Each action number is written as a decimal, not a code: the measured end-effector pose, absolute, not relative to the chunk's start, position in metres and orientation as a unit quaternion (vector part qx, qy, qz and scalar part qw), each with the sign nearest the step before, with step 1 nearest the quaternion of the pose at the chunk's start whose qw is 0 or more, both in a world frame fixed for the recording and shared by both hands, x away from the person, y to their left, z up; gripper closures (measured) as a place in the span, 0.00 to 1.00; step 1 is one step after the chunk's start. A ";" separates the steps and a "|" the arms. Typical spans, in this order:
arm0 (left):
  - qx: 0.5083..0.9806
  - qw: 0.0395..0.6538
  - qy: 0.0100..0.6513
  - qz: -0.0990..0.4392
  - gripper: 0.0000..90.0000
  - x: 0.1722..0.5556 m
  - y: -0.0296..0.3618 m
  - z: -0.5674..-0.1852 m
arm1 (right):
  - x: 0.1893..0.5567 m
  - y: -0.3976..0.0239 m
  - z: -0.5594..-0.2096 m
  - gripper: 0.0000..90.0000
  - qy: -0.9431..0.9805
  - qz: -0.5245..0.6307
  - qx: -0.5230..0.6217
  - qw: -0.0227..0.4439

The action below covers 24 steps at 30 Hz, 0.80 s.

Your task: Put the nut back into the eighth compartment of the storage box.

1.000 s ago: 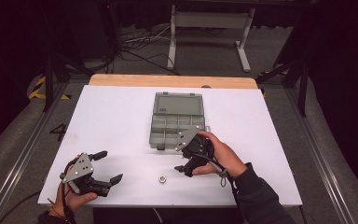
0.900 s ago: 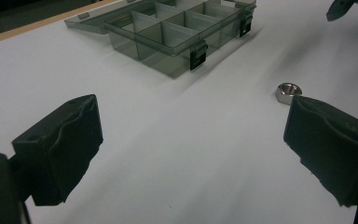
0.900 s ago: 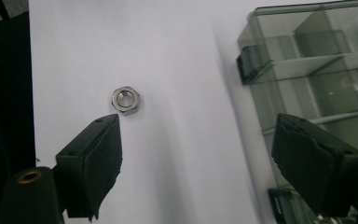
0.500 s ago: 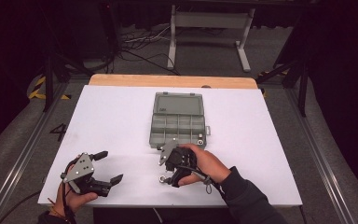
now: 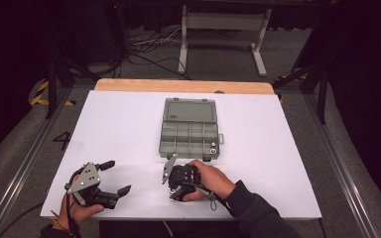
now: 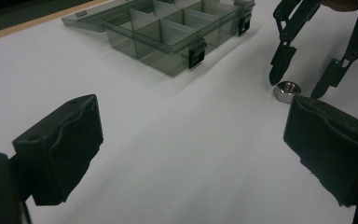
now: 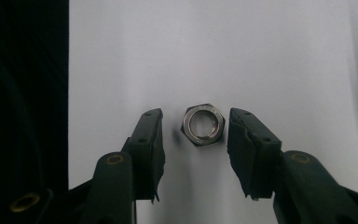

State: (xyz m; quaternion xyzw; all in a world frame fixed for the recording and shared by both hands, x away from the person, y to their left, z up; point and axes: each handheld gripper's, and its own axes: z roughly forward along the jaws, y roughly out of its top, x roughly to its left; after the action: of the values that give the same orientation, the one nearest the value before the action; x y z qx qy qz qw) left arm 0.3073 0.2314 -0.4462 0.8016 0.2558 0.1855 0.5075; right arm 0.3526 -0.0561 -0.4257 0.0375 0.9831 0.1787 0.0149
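Left gripper (image 5: 113,177): we see it resting near the table's left front corner, held in the person's left hand (image 5: 79,210); its two padded jaws are spread wide with nothing between them.

Table (image 5: 129,124): we note a white top with a bare wooden strip along its far edge.

Hex nut (image 7: 203,124): we find the steel nut lying flat on the table, hole upward, near the front edge and just in front of the organiser box; in the left gripper view (image 6: 288,91) it sits directly under the other gripper's tips.

Right gripper (image 7: 195,140): we see it pointed down over the nut, held in the person's right hand (image 5: 209,177); its jaws are released, one on each side of the nut, with a small gap on the left and the right one almost touching.

Organiser box (image 5: 188,130): we see a translucent grey compartment box, lid open and laid back, at mid-table; a small metal part (image 5: 211,145) lies in its front right compartment.

Risk: we judge that, because the nut sits off-centre between the jaws, closing could push it sideways or pinch a corner instead of two flats, so that it twists out. It also lies near the table's front edge, so a squirted nut could roll off.
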 end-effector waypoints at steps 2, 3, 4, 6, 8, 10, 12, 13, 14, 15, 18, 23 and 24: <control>0.801 0.508 0.256 0.185 0.06 0.307 0.231 -0.446 | 0.353 -0.055 -0.427 0.63 0.983 0.177 0.037 0.018; 0.802 0.507 0.256 0.185 0.06 0.307 0.231 -0.446 | 0.353 -0.055 -0.428 0.64 0.984 0.175 0.039 0.017; 0.802 0.507 0.256 0.185 0.06 0.308 0.231 -0.446 | 0.353 -0.054 -0.429 0.65 0.984 0.172 0.039 0.018; 0.802 0.507 0.256 0.185 0.06 0.308 0.231 -0.446 | 0.353 -0.053 -0.429 0.67 0.984 0.175 0.039 0.019; 0.802 0.507 0.257 0.184 0.06 0.308 0.231 -0.447 | 0.353 -0.053 -0.429 0.69 0.983 0.176 0.039 0.018; 0.802 0.506 0.257 0.185 0.06 0.308 0.231 -0.447 | 0.354 -0.053 -0.429 0.72 0.983 0.177 0.041 0.018; 0.803 0.506 0.257 0.184 0.06 0.308 0.231 -0.447 | 0.354 -0.053 -0.430 0.76 0.983 0.181 0.041 0.018; 0.803 0.505 0.257 0.183 0.06 0.308 0.231 -0.447 | 0.354 -0.053 -0.429 0.77 0.982 0.182 0.043 0.016; 0.803 0.505 0.257 0.183 0.06 0.308 0.231 -0.447 | 0.355 -0.054 -0.430 0.77 0.982 0.182 0.043 0.016; 0.803 0.505 0.257 0.183 0.06 0.308 0.231 -0.447 | 0.355 -0.054 -0.429 0.78 0.982 0.183 0.043 0.015; 0.803 0.506 0.256 0.184 0.06 0.308 0.231 -0.447 | 0.355 -0.055 -0.429 0.78 0.982 0.183 0.041 0.013; 0.802 0.507 0.256 0.185 0.06 0.308 0.231 -0.447 | 0.355 -0.056 -0.429 0.78 0.983 0.181 0.038 0.014; 0.802 0.507 0.256 0.185 0.06 0.308 0.231 -0.447 | 0.355 -0.056 -0.429 0.78 0.983 0.181 0.035 0.015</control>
State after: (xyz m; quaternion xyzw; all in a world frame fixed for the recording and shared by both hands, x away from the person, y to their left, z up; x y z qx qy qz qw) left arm 0.3078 0.2315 -0.4465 0.8019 0.2559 0.1853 0.5070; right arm 0.3553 -0.0565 -0.4288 0.0352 0.9828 0.1808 0.0150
